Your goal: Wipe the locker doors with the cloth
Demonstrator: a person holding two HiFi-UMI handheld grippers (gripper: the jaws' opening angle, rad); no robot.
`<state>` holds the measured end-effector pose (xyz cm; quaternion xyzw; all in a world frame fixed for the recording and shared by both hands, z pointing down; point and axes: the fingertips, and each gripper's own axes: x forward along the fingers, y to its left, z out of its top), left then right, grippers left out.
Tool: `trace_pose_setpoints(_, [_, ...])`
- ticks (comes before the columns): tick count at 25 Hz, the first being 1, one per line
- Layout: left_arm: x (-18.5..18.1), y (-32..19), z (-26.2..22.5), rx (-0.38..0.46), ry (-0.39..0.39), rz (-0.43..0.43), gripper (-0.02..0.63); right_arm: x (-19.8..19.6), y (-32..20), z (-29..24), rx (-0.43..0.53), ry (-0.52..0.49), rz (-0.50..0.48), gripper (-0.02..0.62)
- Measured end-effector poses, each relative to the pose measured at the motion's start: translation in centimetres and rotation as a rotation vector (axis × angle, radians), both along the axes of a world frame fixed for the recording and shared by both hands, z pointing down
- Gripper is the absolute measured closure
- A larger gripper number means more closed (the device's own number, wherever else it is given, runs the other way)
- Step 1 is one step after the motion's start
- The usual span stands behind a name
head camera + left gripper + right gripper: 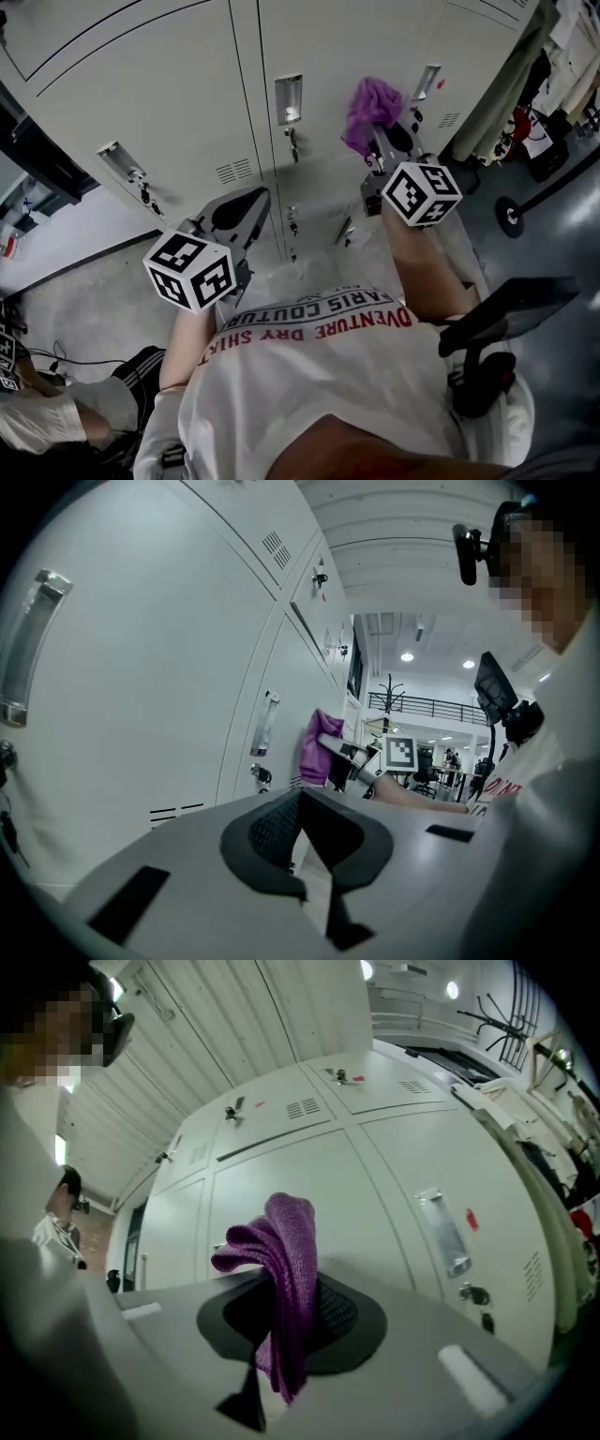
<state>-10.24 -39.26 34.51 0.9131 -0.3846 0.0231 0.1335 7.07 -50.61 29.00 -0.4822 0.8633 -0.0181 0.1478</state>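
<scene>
Pale grey locker doors (169, 84) fill the far side of the head view. A purple knitted cloth (370, 111) is bunched in my right gripper (377, 142), which is shut on it and holds it up close to a door beside a recessed handle (427, 82); whether the cloth touches the door I cannot tell. In the right gripper view the cloth (286, 1279) hangs folded over the right gripper (295, 1288), with the doors (309, 1166) behind. My left gripper (246, 202) is lower and to the left, shut and holding nothing (300, 799). It points along the locker doors (141, 686) toward the cloth (314, 747).
Each door has a metal handle (289, 98) and a key lock (293, 145). Clothes (511, 75) hang at the right end of the lockers. A black office chair (506, 319) stands at my right. A person (56, 412) sits low at the left.
</scene>
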Motion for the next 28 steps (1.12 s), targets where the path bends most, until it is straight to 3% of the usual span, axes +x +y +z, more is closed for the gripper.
trace_pose_setpoints(5, [-0.3, 0.4, -0.2, -0.001, -0.004, -0.014, 0.606, -7.9, 4.1, -0.1, 0.039, 0.056, -0.209, 0.537])
trace_pose_setpoints(10, [-1.0, 0.7, 0.0, -0.010, -0.004, -0.036, 0.606, -13.3, 5.9, 4.4, -0.028, 0.112, -0.324, 0.537])
trace_pose_setpoints(20, [-1.9, 0.9, 0.7, -0.031, -0.004, -0.070, 0.606, -16.6, 3.1, 12.2, -0.142, 0.230, -0.282, 0.537])
trace_pose_setpoints(28, [-2.3, 0.6, 0.6, -0.037, 0.000, -0.078, 0.606, -16.9, 0.5, 13.3, -0.176, 0.261, -0.234, 0.537])
